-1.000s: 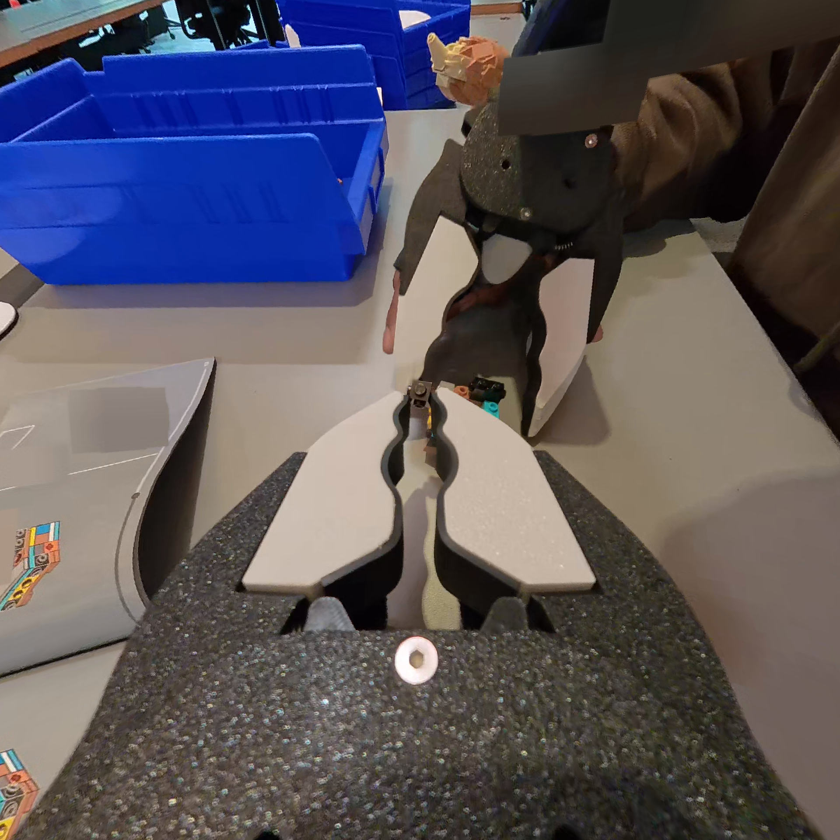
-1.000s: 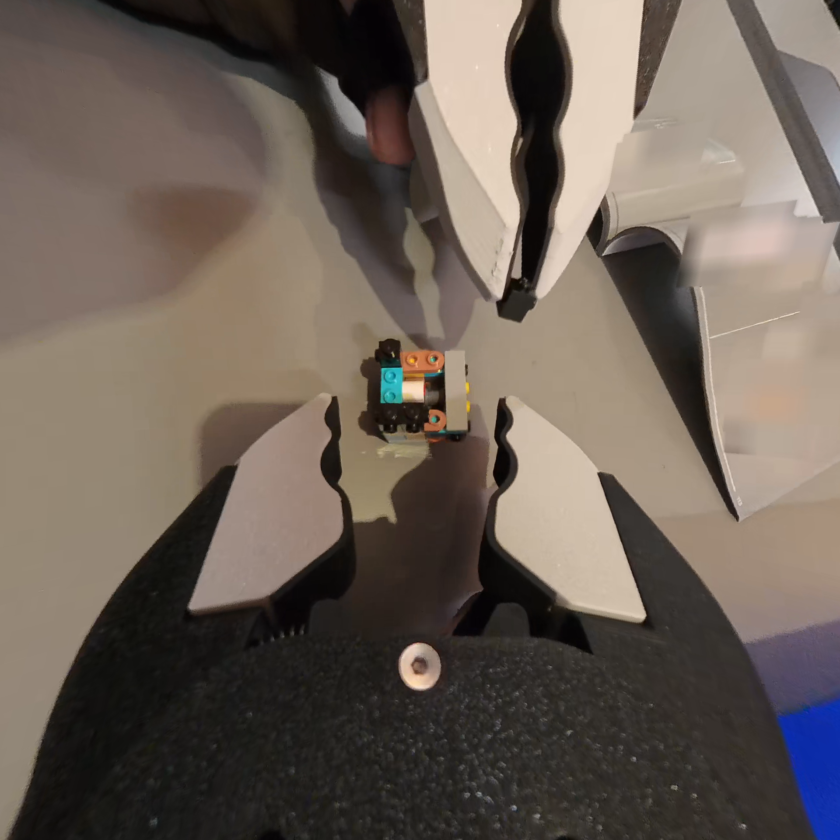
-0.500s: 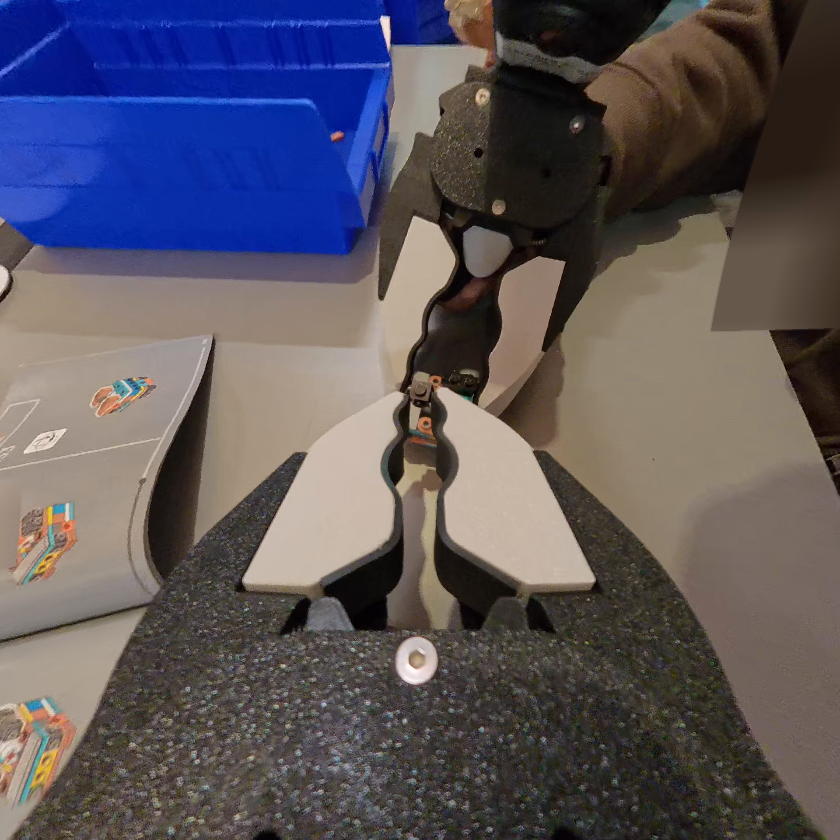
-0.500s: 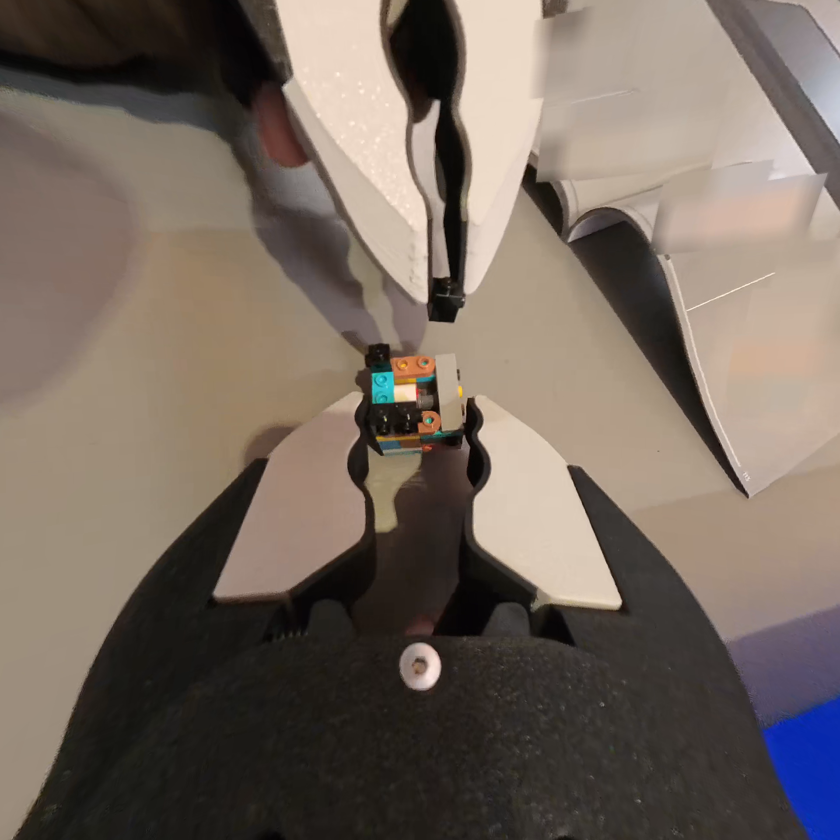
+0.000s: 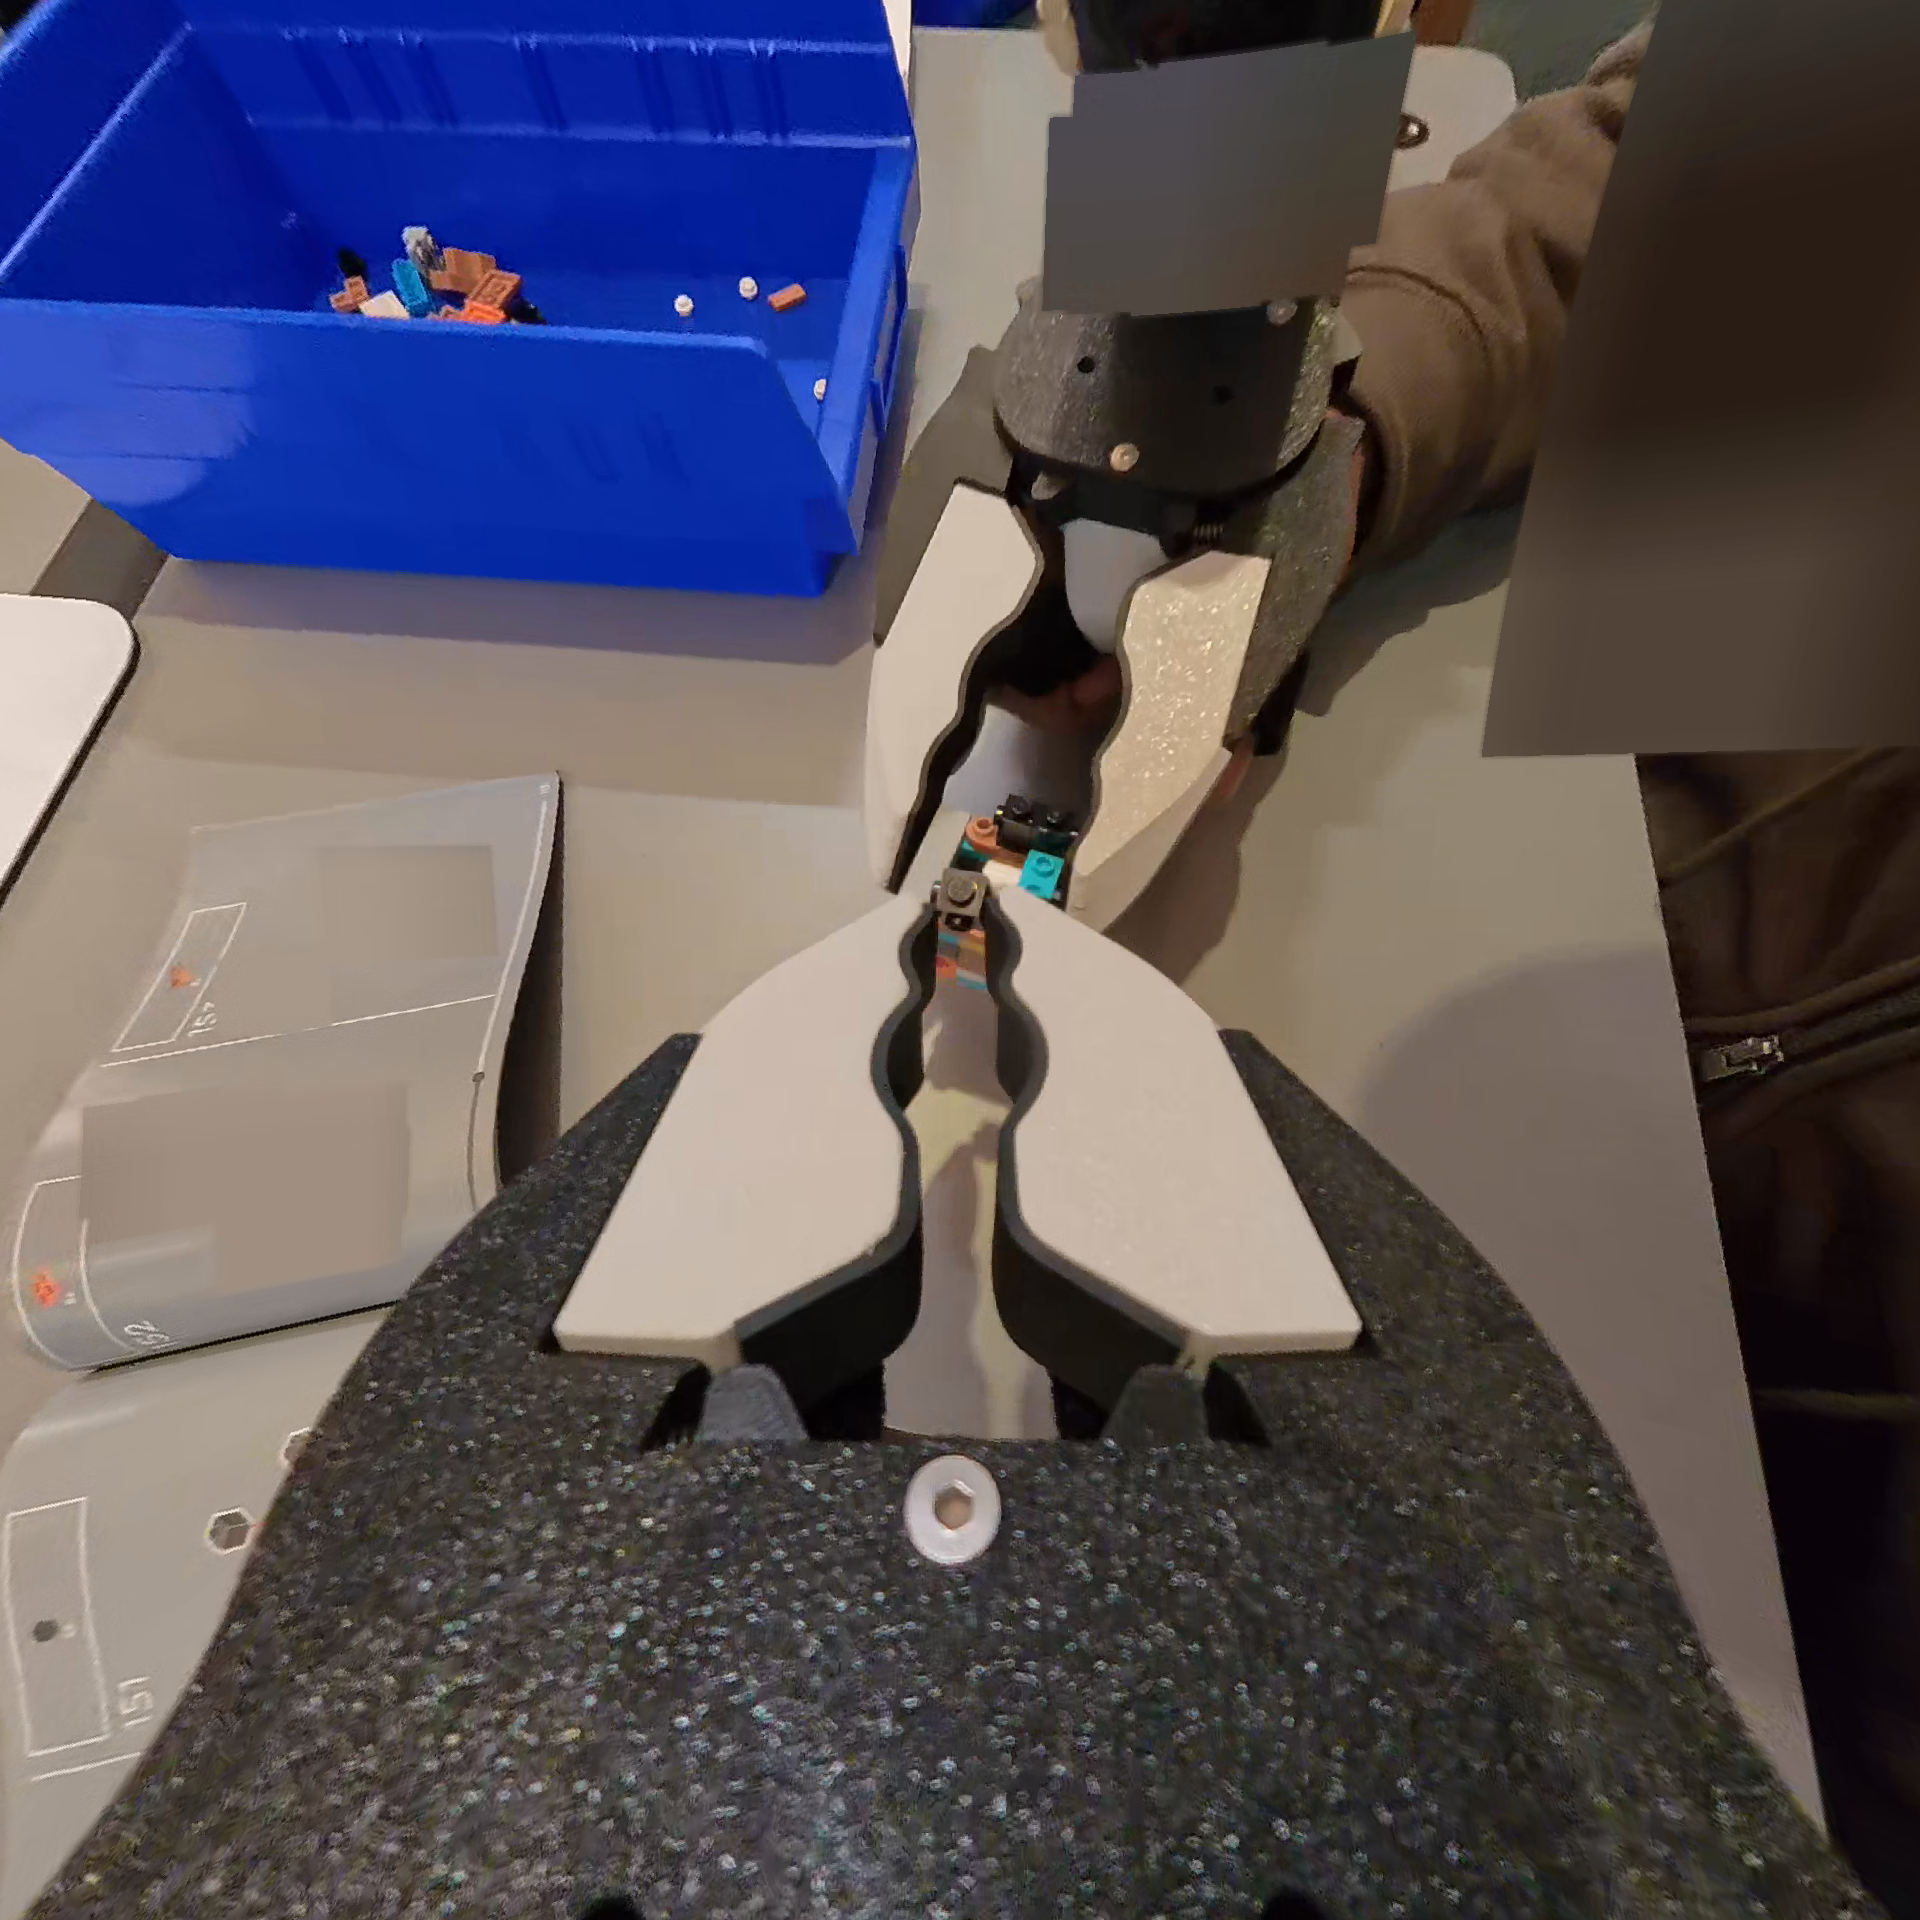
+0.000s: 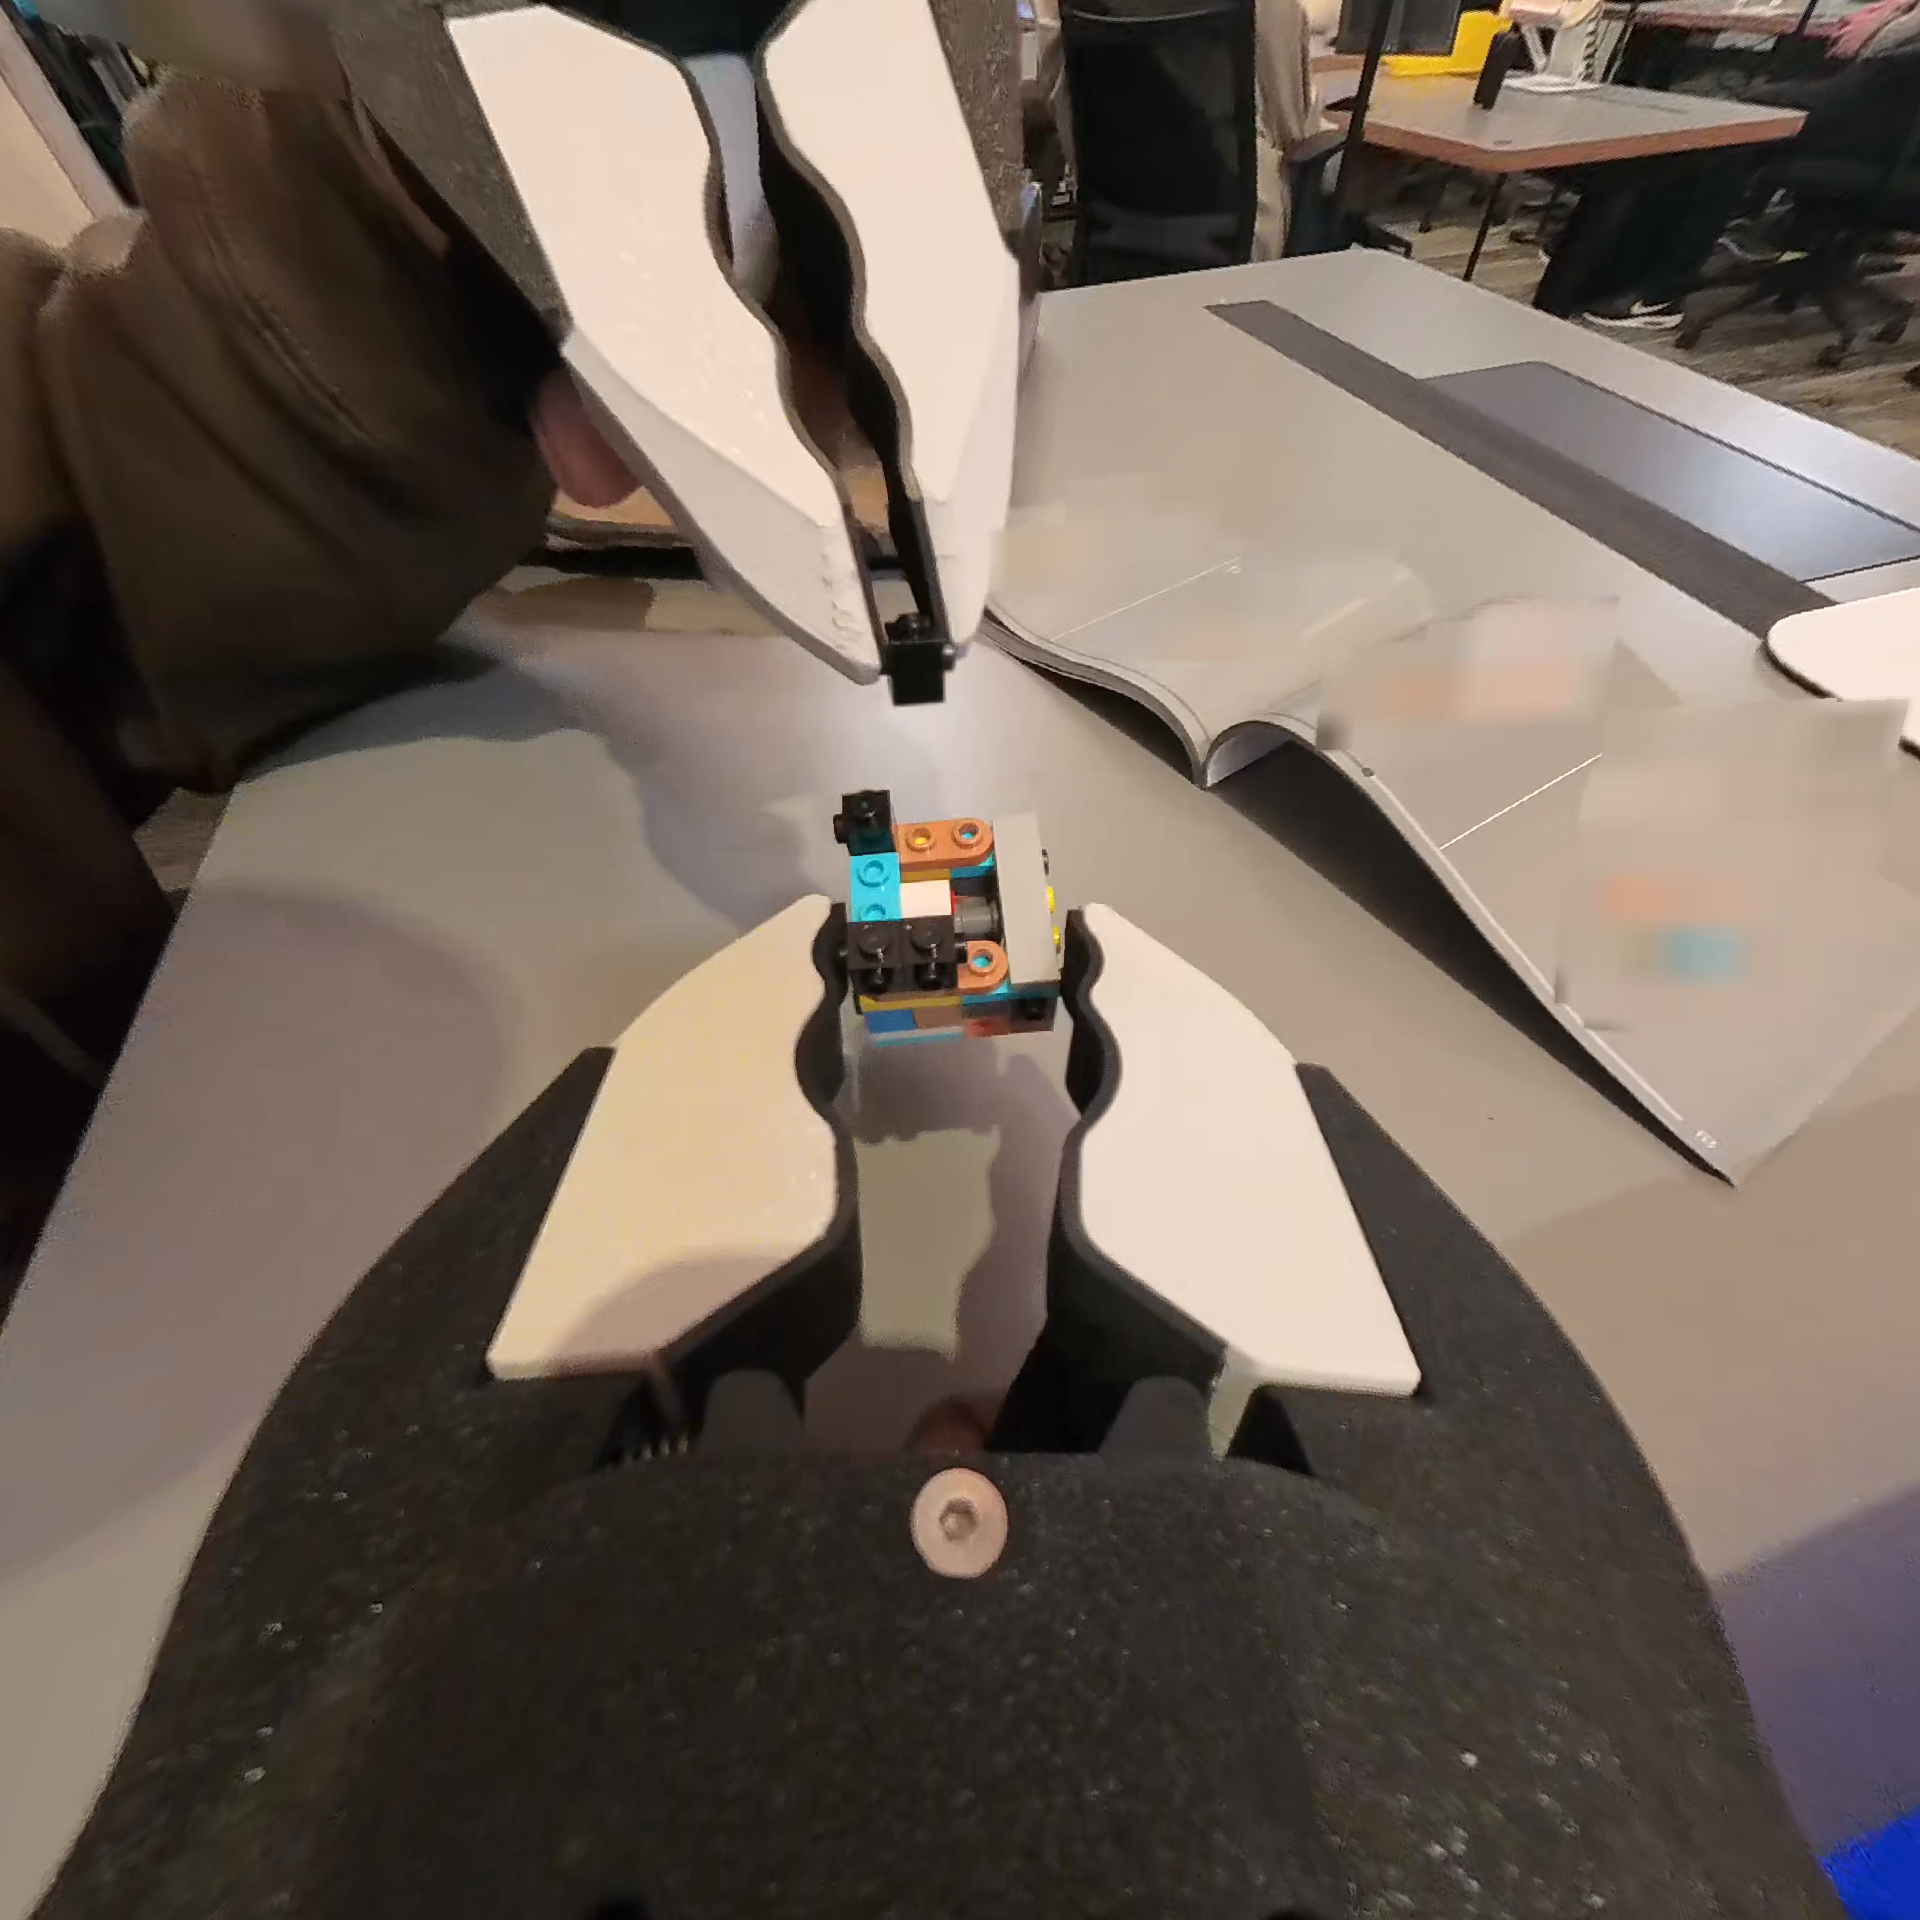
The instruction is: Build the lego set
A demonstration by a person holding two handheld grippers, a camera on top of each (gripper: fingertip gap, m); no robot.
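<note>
My right gripper [image 6: 951, 961] is shut on a small multicoloured lego model [image 6: 940, 920] with teal, orange, black and grey bricks, and holds it just above the grey table [image 6: 416, 883]. My left gripper [image 5: 961, 909] is shut on a small black brick [image 5: 961, 891]. In the right wrist view the left gripper [image 6: 914, 649] points down, and its black brick [image 6: 916, 675] hangs a little above the model's far side without touching it. In the left wrist view the right gripper [image 5: 992, 868] faces me with the model [image 5: 1029, 847] between its fingers.
A blue bin [image 5: 468, 468] with several loose bricks [image 5: 436, 286] stands at the far left. An open instruction booklet [image 5: 312, 1039] lies on the left; it also shows in the right wrist view [image 6: 1455, 748]. A person's brown sleeve [image 5: 1455, 312] is behind the right gripper. My hands' fingertips stand some 4 centimeters from each other.
My right gripper has closed on the model and lifted it off the table. My left gripper has kept the black brick and stayed just above the model.
</note>
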